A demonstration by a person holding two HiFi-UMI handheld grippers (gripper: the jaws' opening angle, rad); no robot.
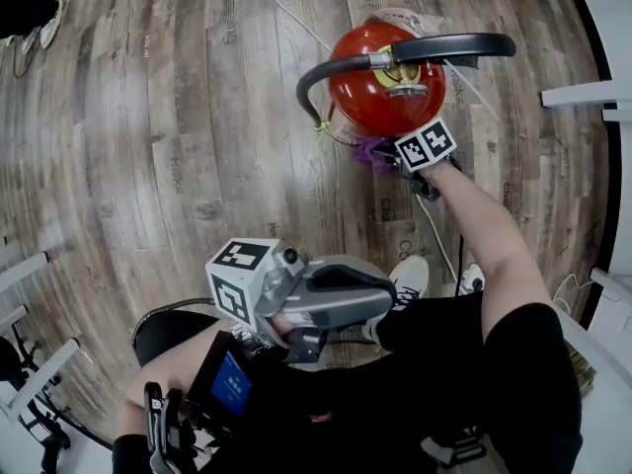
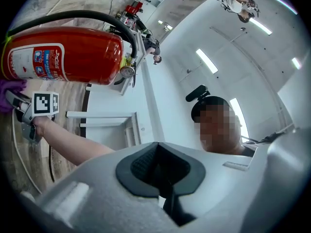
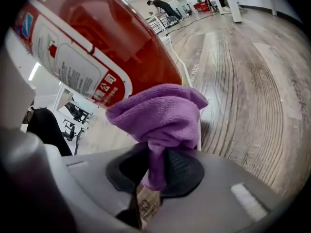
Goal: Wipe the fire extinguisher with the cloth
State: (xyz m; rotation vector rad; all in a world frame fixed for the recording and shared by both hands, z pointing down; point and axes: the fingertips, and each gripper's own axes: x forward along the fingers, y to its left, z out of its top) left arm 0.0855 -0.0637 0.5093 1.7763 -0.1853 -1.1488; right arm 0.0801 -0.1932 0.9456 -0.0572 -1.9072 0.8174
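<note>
A red fire extinguisher (image 1: 383,79) with a black hose and handle stands on the wood floor, seen from above. My right gripper (image 1: 387,156) is low against its near side, shut on a bunched purple cloth (image 1: 373,152). In the right gripper view the cloth (image 3: 161,114) is pinched between the pads and rests against the red body (image 3: 104,47) by its label. My left gripper (image 1: 380,299) hangs over the person's lap, away from the extinguisher, shut and empty. The left gripper view shows the extinguisher (image 2: 68,56), the cloth (image 2: 9,88) and its own closed jaws.
White furniture legs (image 1: 583,93) stand at the right edge and a white cable (image 1: 284,12) crosses the floor behind the extinguisher. A black chair seat (image 1: 166,330) is at the lower left. White frames (image 1: 30,363) stand at the left edge.
</note>
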